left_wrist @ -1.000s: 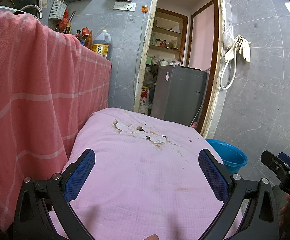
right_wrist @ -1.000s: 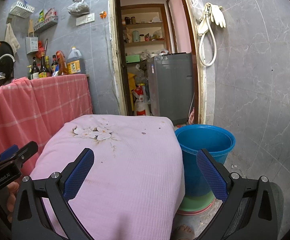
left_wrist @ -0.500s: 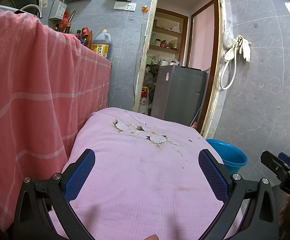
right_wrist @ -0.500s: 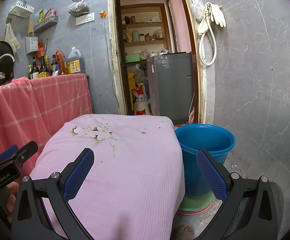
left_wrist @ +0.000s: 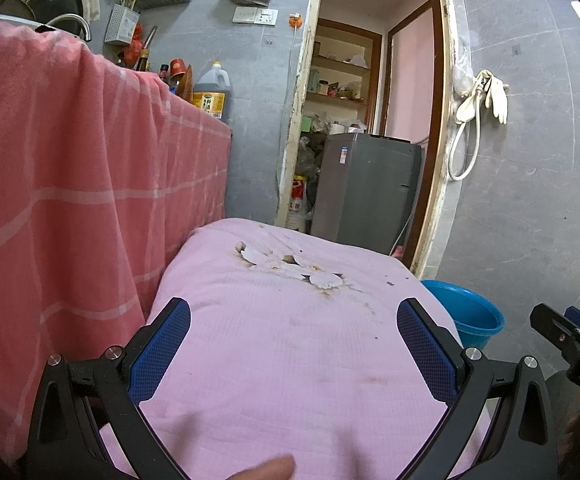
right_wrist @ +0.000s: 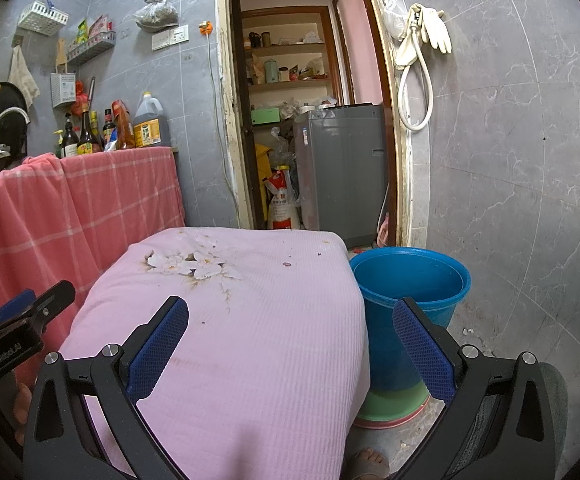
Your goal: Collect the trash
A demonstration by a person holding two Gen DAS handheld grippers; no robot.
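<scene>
A pink cloth with a white flower print covers a low table. Small dark crumbs lie near its far right edge. A blue bucket stands on the floor to the table's right. My left gripper hovers open over the near part of the cloth, nothing between its blue pads. Held over the table's right edge, my right gripper is open too and holds nothing. Each gripper's body shows at the side of the other view.
A red checked cloth hangs over a counter at the left, with bottles on top. A doorway behind holds a grey appliance and a bag. A person's foot is by the bucket.
</scene>
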